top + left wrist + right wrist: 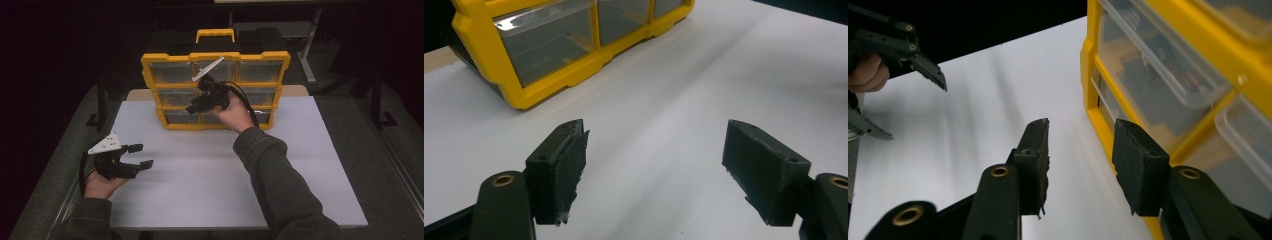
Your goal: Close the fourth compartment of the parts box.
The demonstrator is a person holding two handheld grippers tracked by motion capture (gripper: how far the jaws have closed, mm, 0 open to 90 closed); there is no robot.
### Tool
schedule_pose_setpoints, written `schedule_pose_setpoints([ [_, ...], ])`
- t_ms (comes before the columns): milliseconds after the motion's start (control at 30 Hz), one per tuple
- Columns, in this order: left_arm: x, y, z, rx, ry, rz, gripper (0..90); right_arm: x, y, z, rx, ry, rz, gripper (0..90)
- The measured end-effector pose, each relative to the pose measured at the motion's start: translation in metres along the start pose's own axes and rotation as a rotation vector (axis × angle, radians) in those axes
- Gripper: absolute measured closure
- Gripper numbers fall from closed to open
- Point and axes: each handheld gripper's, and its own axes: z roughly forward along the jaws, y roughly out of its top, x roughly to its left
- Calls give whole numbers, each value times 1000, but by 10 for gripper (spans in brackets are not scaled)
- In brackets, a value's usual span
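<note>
A yellow organiser case [148, 75] with clear drawers [172, 73] stands upright at the back middle of the white table [200, 175]. My right gripper [196, 106] is held in front of the case's lower middle drawers. In the right gripper view its jaws [1081, 127] stand open and empty, just left of the case's yellow edge [1088, 55]. My left gripper [141, 155] hovers over the table's front left. Its jaws are wide open [656, 132] with nothing between them, and the case [479, 45] lies ahead to the left.
The case has a yellow carry handle [215, 34] on top, and small parts show dimly inside a drawer [1153, 60]. Bare white tabletop [704, 65] stretches in front of the case. The surroundings beyond the table's edges are dark, with metal stand legs [307, 60] behind.
</note>
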Motion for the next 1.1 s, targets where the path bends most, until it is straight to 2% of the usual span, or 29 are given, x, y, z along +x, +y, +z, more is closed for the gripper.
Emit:
schedule_pose_setpoints([
  [100,-1,0,0,10,1,3,251,-3,-8,-4,-16,-4,17,540],
  [133,-1,0,1,-3,0,1,251,-3,-10,-5,-16,-6,29,533],
  [567,-4,2,3,5,-10,-1,247,-7,-36,-18,-46,-17,61,493],
  [633,-4,2,2,20,-11,1,246,-6,-39,-20,-45,-10,97,490],
  [700,-4,2,3,11,-12,-8,247,-5,-43,-21,-46,-2,114,483],
  [800,-4,2,3,15,-12,-6,246,-5,-47,-21,-44,-8,113,475],
  [833,-4,2,3,11,-13,-7,246,-6,-48,-21,-42,-11,99,472],
  [867,-4,2,3,11,-13,-8,246,-4,-49,-21,-45,-6,116,472],
  [900,-4,2,3,13,-14,-5,246,-5,-51,-21,-45,-13,104,470],
  [1100,-5,3,5,26,-17,0,244,-3,-58,-24,-48,-7,124,452],
])
